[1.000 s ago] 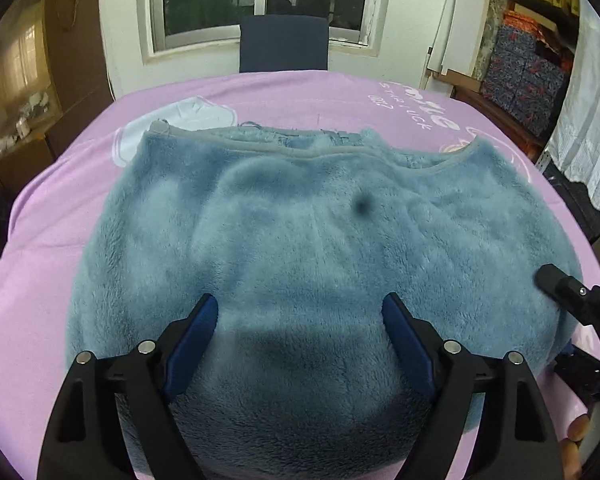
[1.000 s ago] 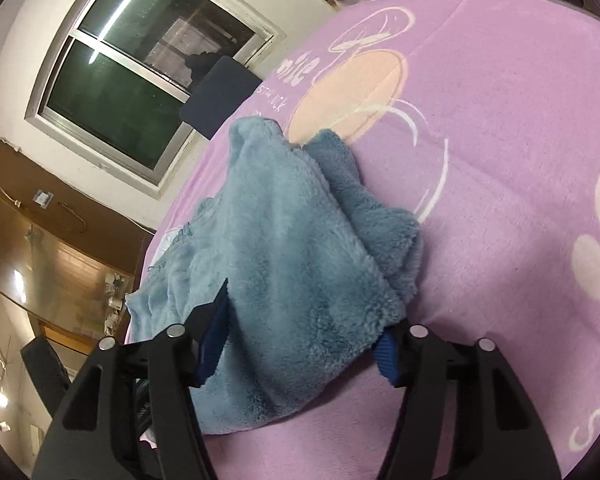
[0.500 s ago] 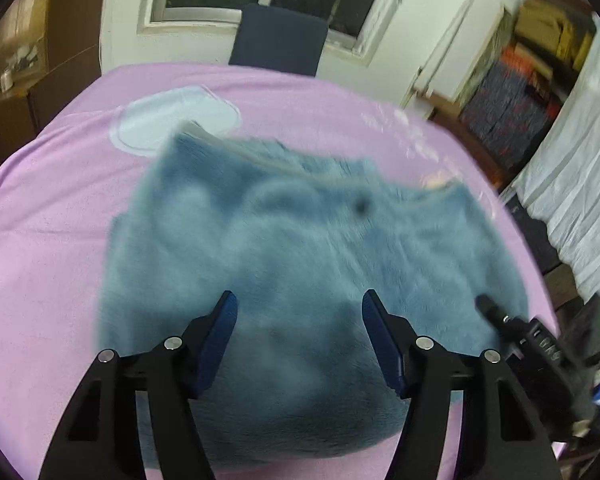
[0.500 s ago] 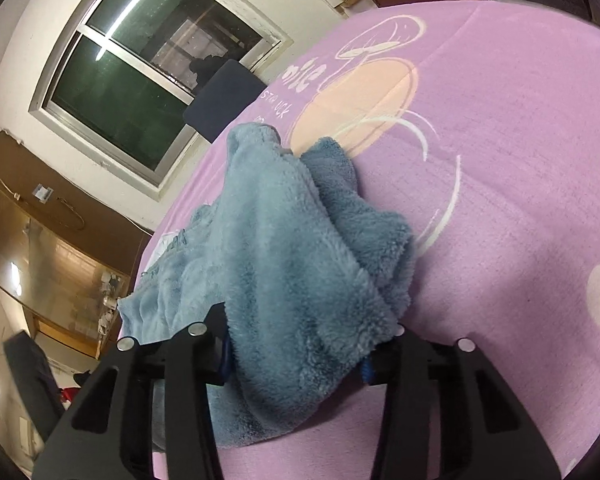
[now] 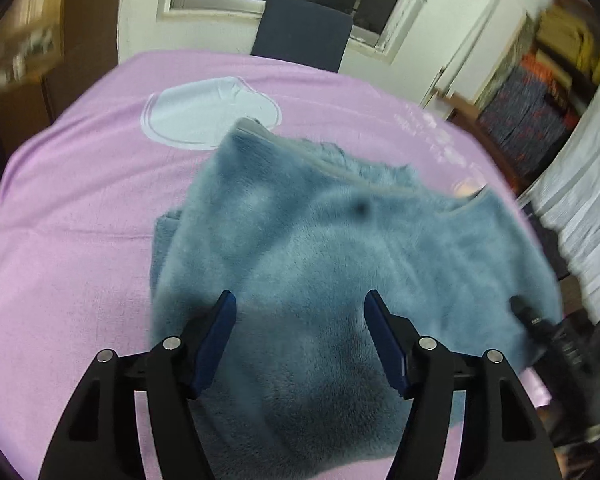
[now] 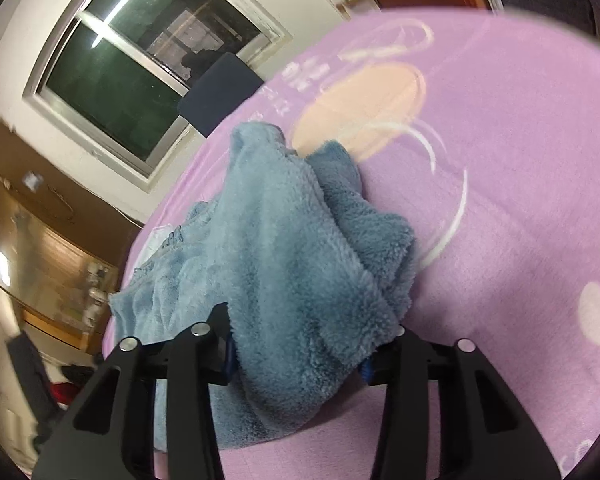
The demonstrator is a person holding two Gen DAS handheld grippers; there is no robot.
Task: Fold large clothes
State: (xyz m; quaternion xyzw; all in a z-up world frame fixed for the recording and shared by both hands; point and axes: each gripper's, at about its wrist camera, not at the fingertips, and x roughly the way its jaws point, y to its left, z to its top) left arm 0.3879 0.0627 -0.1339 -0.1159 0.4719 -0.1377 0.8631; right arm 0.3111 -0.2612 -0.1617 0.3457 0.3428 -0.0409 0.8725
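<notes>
A blue fleece garment (image 5: 320, 240) lies on a pink printed cover (image 5: 80, 200), its grey-trimmed edge toward the far side. My left gripper (image 5: 296, 308) is at its near edge. The jaws are easing open slightly, and a thick hump of fleece fills the gap between the blue pads. In the right wrist view the garment (image 6: 280, 260) is bunched and raised at its right end. My right gripper (image 6: 308, 322) is closing on that bunch, and fleece spills over both fingers and hides the pads. A lower layer shows under the garment's left side.
The pink cover (image 6: 520, 200) spreads wide around the garment. A dark blue chair (image 5: 300, 28) stands past the far edge under a window. Stacked boxes (image 5: 540, 112) and a white sheet (image 5: 580, 208) stand to the right. A wooden cabinet (image 6: 40, 220) stands to the left.
Both pairs of jaws have narrowed onto the fleece. The garment's left side has drawn in toward the right, baring more pink cover. The right-hand bunch has risen slightly.
</notes>
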